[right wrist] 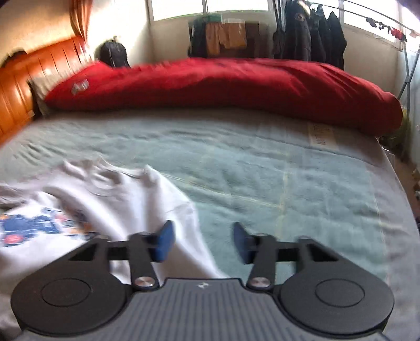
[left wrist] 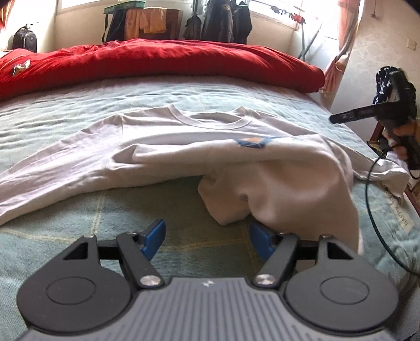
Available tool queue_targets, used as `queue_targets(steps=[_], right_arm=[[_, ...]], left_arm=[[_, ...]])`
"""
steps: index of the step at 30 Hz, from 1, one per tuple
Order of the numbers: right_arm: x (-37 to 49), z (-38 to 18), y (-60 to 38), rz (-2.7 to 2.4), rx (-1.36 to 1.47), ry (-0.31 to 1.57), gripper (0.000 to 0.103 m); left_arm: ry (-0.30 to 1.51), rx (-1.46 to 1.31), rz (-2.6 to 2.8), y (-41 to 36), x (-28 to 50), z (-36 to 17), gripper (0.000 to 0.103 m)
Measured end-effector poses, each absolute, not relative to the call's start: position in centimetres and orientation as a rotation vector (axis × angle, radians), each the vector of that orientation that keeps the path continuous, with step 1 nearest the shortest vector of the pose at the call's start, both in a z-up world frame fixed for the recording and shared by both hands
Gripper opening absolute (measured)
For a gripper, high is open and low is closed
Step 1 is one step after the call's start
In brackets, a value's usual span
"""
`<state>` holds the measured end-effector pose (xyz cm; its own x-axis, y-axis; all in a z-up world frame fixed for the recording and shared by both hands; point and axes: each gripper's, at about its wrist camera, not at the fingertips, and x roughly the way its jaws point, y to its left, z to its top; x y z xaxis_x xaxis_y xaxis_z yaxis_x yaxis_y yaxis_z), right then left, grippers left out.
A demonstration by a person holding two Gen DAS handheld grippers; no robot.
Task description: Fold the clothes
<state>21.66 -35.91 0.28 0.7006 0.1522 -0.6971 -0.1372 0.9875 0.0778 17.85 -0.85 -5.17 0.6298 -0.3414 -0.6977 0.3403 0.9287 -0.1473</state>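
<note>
Right, the bed [left wrist: 78, 110] fills both views, spread with a pale green blanket [right wrist: 262, 170], and a long red duvet [left wrist: 157, 57] is bunched along its far side. Behind that, dark jackets [right wrist: 309, 34] hang on a rail by the window, orange garments [left wrist: 144, 23] drape over a rack, and a black backpack [right wrist: 113, 53] sits in the corner beside the orange headboard [right wrist: 23, 84].

On the blanket lies the white T-shirt [left wrist: 147, 139], collar towards the duvet, one sleeve stretched out to the left in the left wrist view. Its lower part is folded up over the body, so the blue and orange print [left wrist: 253, 143] just peeks out at the fold, and a loose bunch of cloth sags down towards the camera.

Now the left tool [left wrist: 207, 237]: its jaws stand wide, nothing between them, though the bunched cloth drapes over its right blue finger [left wrist: 260, 236]. The right tool [right wrist: 203, 242], blurred, hovers at the shirt's edge, jaws moderately apart with nothing pinched, the left pad over white cloth and the right over bare blanket. From the left wrist view it shows out at the bed's right edge, gripped by a hand [left wrist: 401, 136], a dark cable [left wrist: 372, 199] trailing down.
</note>
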Motion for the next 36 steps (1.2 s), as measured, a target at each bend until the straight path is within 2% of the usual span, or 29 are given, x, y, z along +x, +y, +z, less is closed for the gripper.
queue_targets(steps=[8, 18, 24, 29, 36], right_arm=[[25.0, -5.4, -33.3, 0.206, -0.163, 0.941, 0.046], [28.8, -6.1, -32.3, -0.019, -0.328, 0.856, 0.046], [26.7, -3.9, -34.2, 0.02, -0.138, 0.787, 0.047], [22.9, -2.2, -32.9, 0.175, -0.094, 0.766, 0.047], [22.0, -2.3, -30.2, 0.269, -0.099, 0.793, 0.049]], left_arm=[[0.828, 0.009, -0.371, -0.8, 19.3, -6.4, 0.071], [0.82, 0.018, -0.355, -0.9, 20.2, -6.6, 0.072], [0.798, 0.077, -0.331, 0.3, 20.2, -5.4, 0.072], [0.78, 0.091, -0.327, 1.3, 20.3, -4.3, 0.072], [0.765, 0.094, -0.332, 2.7, 21.0, -2.7, 0.072]])
